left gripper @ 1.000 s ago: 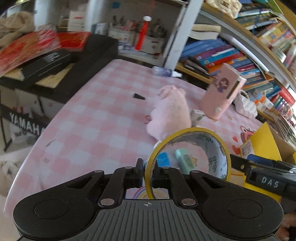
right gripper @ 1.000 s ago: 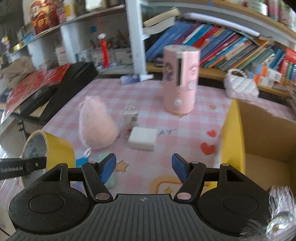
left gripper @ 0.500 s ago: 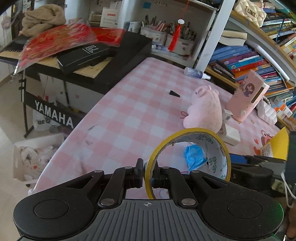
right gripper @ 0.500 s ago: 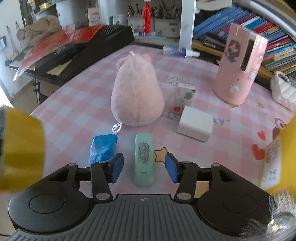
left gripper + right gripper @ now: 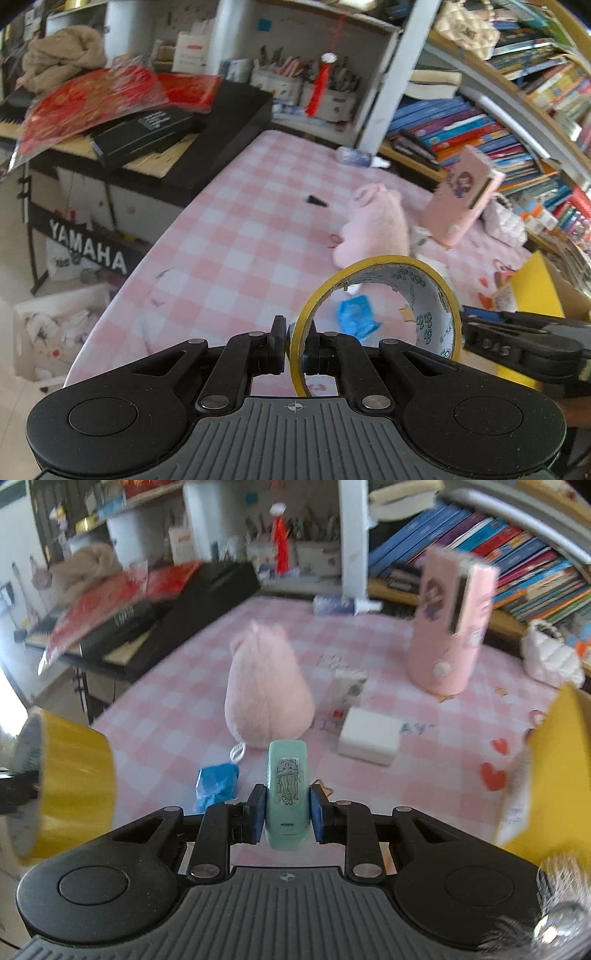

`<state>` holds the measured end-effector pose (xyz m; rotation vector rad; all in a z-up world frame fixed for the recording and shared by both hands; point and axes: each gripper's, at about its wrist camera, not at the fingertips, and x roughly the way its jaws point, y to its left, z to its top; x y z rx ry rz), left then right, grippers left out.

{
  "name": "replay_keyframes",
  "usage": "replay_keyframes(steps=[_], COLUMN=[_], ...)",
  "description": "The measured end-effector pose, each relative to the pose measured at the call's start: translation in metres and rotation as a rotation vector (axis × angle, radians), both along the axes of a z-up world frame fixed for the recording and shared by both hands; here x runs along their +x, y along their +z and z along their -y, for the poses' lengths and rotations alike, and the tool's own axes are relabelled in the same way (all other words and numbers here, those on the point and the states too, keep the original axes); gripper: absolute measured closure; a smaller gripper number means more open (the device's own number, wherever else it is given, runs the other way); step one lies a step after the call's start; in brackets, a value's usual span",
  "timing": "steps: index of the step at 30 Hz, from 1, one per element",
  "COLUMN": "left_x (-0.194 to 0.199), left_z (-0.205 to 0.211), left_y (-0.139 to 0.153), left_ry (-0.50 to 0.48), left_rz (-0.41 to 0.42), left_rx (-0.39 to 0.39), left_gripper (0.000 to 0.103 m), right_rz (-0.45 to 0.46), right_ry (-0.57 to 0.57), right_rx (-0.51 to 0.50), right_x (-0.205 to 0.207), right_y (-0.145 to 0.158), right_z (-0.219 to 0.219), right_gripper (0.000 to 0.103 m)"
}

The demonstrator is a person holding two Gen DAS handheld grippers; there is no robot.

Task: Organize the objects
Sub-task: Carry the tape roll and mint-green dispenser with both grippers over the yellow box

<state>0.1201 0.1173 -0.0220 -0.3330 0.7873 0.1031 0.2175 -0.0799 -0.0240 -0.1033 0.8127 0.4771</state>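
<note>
My left gripper [image 5: 295, 345] is shut on the rim of a yellow tape roll [image 5: 380, 314] and holds it above the pink checked table [image 5: 229, 258]; the roll also shows in the right wrist view [image 5: 70, 782]. My right gripper [image 5: 286, 812] is shut on a mint-green stapler-like case [image 5: 286, 794] with a jellyfish drawing, lifted just off the table. A pink plush toy [image 5: 264, 698], a blue wrapper [image 5: 216, 786], a white block [image 5: 369, 734] and a small carton [image 5: 345, 686] lie on the table.
A tall pink device [image 5: 450, 627] stands at the back right beside a white purse [image 5: 550, 657]. A yellow cardboard box [image 5: 546, 775] is at the right edge. A bookshelf [image 5: 461, 122] lines the back, and a black Yamaha keyboard [image 5: 166, 147] stands left.
My right gripper has closed on the mint-green case and lifted it. My left gripper has kept hold of the tape roll and shifted slightly.
</note>
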Motion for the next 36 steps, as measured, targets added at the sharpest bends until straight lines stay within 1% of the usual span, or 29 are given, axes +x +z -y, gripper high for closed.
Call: replay_keyframes(steps=[4,8,15,28,36], left_x=[-0.009,-0.019,-0.042,-0.097,-0.121], left_z=[0.006,0.013,0.020,0.028,0.044], left_y=[0.005,0.006,0.008,0.007,0.004], left_ry=[-0.044,-0.094,-0.174,-0.295,-0.390], left_rz=[0.031,0.044,0.063,0.046,0.034], left_rx=[-0.009,-0.017,-0.026,-0.036,-0.034], left_gripper=[0.097,0.097,0.097,0.097,0.097], right_rz=[0.051,0.085,0.088,0.063,0.042], right_ry=[-0.042,-0.088,-0.161,-0.270,-0.349], right_rx=[0.022,0.024,0.010,0.007,0.017], right_x=[-0.022,-0.046,-0.084,-0.164,-0.208], right_y=[0.023,0.032,0.033,0.028,0.020], right_z=[0.017,0.027,0.036,0.042,0.054], right_gripper=[0.080,0.080,0.080,0.080,0.080])
